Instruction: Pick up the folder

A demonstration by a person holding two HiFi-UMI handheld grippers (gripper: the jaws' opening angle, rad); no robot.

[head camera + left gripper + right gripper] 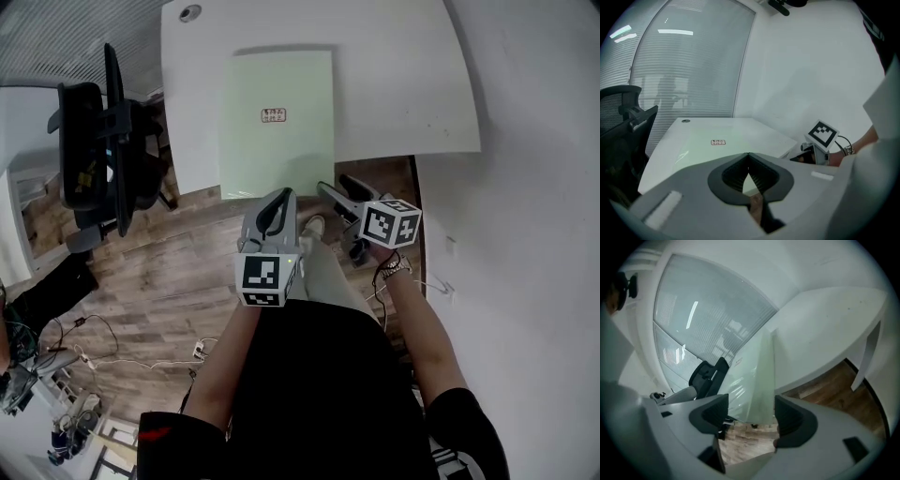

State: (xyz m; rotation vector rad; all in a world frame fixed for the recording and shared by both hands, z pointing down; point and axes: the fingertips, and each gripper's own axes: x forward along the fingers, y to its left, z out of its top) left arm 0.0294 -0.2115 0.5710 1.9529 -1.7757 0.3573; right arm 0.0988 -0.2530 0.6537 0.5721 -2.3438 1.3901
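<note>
**Desk:** Far left, the office chair (98, 141) sits beside the white desk (394, 84). Next comes your left gripper (277, 199), jaws pressed together on nothing, near the desk's front edge.

**Operator:** And the folder?

**Desk:** The pale green folder (281, 84) lies flat on the desk, its near edge jutting slightly over the rim. Your right gripper (336, 185) is spread wide, with that edge lined up between its jaws, untouched.

**Operator:** Advice?

**Desk:** Ease one jaw under the overhang and one over, square to the edge. Bite well in, since a corner pinch would likely let it sag.
</note>
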